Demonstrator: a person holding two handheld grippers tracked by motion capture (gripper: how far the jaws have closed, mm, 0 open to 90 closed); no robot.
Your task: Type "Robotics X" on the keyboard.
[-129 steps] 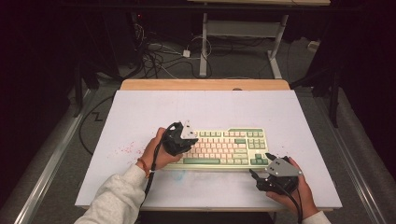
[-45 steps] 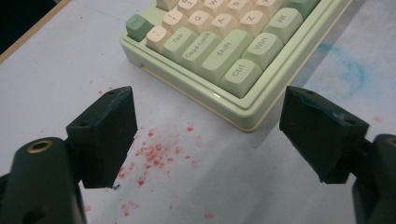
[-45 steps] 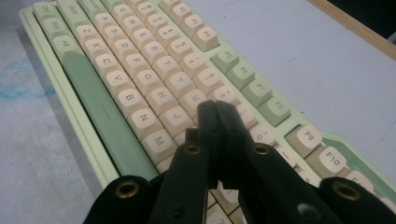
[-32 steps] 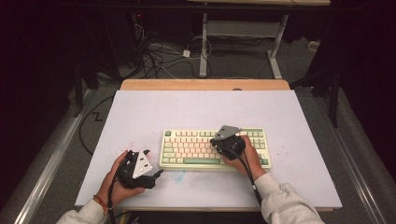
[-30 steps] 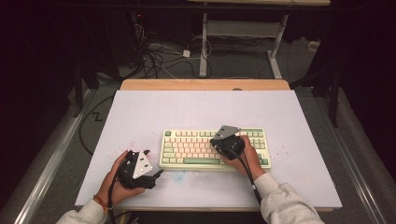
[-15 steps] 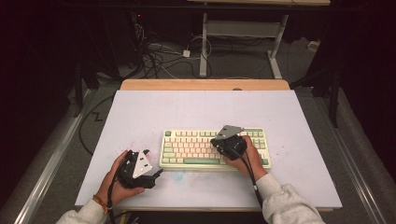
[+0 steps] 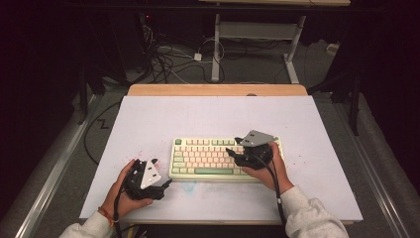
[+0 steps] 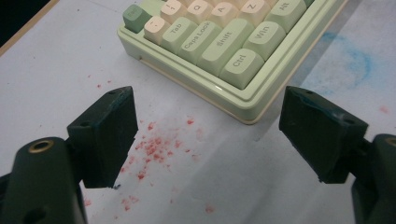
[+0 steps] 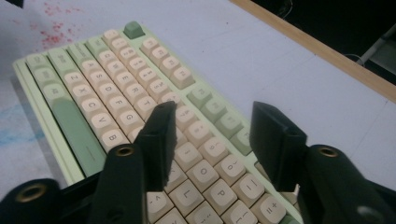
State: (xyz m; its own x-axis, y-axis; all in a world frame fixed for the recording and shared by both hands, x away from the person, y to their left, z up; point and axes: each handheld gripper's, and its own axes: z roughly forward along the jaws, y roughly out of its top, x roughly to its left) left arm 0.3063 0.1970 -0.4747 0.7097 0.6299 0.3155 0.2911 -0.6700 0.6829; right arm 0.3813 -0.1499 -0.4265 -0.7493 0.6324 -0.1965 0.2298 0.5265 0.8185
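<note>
Right gripper (image 7: 233,151) hovers over the green-and-cream keyboard (image 7: 208,158) at mid-table, jaws parted above the keys; left gripper (image 7: 166,182) rests beside its left end, jaws wide apart.

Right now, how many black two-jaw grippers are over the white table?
2. The left black two-jaw gripper sits at the table's near left, beside the pale green keyboard; the right black two-jaw gripper hovers over the keyboard's right half.
</note>
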